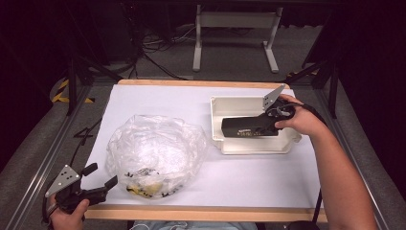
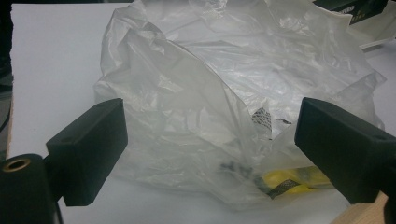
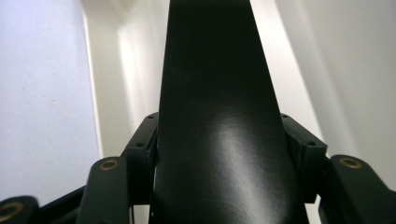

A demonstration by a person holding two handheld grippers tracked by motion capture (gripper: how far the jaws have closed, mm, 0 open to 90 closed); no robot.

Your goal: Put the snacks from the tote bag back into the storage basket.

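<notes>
1. High view, far left: the left gripper (image 1: 102,176) sits at the table's near left corner, its jaws spread wide with nothing between them, aimed at the plastic bag (image 1: 155,153) just beside it.
2. Left gripper view: the two black, blocky jaw pads stand far apart on either side of the bag, not touching it.
3. The bag is thin, clear, crinkled film, puffed into a rounded mound on the white table cover (image 1: 143,100). Inside, at its near bottom edge, lie yellow packets (image 2: 294,179) with black printed patches; what they are cannot be told.
4. Right of the bag, with a narrow strip of bare cover between them, stands the white tray (image 1: 253,146), a shallow, smooth plastic rectangle with rounded corners.
5. The black box (image 1: 246,127) is long, flat-sided and matt with a slight sheen, with pale lettering on one side. Its long axis runs across the table, left to right, and its free end points left towards the bag. It is inside the tray; whether it rests on the tray floor cannot be told.
6. Far right: the right gripper (image 1: 273,120) pinches the box's right end. The right gripper view shows both jaws pressed against the box's sides, the tray's white walls close on either side.
</notes>
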